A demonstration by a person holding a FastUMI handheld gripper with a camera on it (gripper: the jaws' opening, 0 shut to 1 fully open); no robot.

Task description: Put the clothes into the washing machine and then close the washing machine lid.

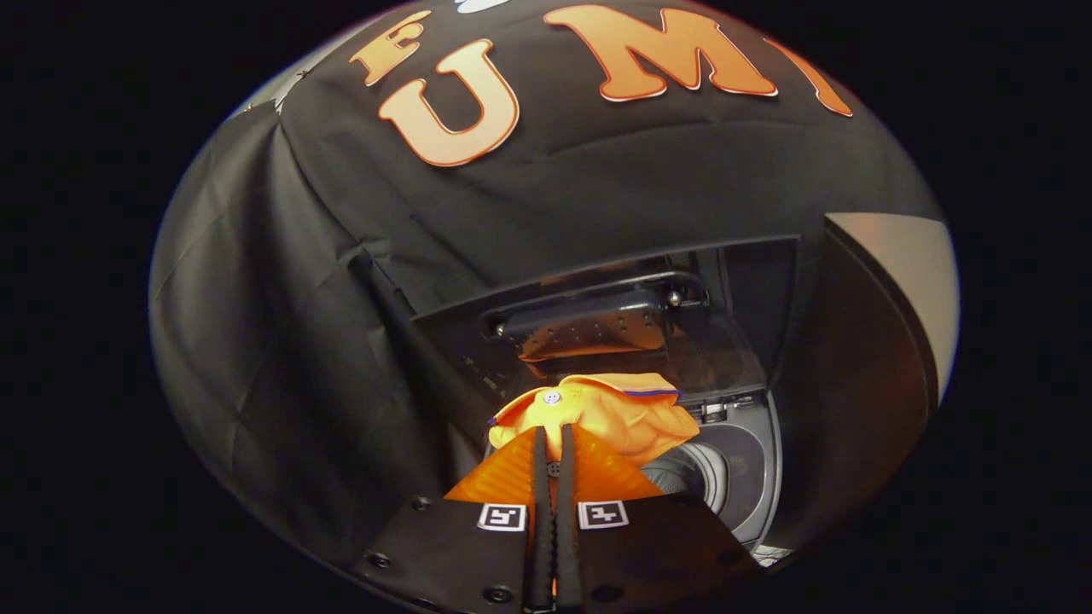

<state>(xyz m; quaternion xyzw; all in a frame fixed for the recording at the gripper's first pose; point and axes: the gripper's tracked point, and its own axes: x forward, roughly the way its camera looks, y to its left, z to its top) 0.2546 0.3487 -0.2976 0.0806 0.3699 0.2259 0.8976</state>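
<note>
An orange garment [597,414] with a white button and a thin blue trim bunches up just ahead of my fingers. My gripper [553,439] is shut on its near edge, both fingers nearly together with the cloth pinched between them. The garment hangs over the left part of the washing machine's open top. Beyond and to the right of it shows the grey drum opening [725,469]. The machine's dark lid [614,307] stands raised behind the garment, its handle bar facing me and an orange reflection on it.
Black cloth [299,341] drapes the booth to the left and behind the machine. A dark curved panel [853,384] rises at the machine's right side, with a pale wall patch [913,256] above it.
</note>
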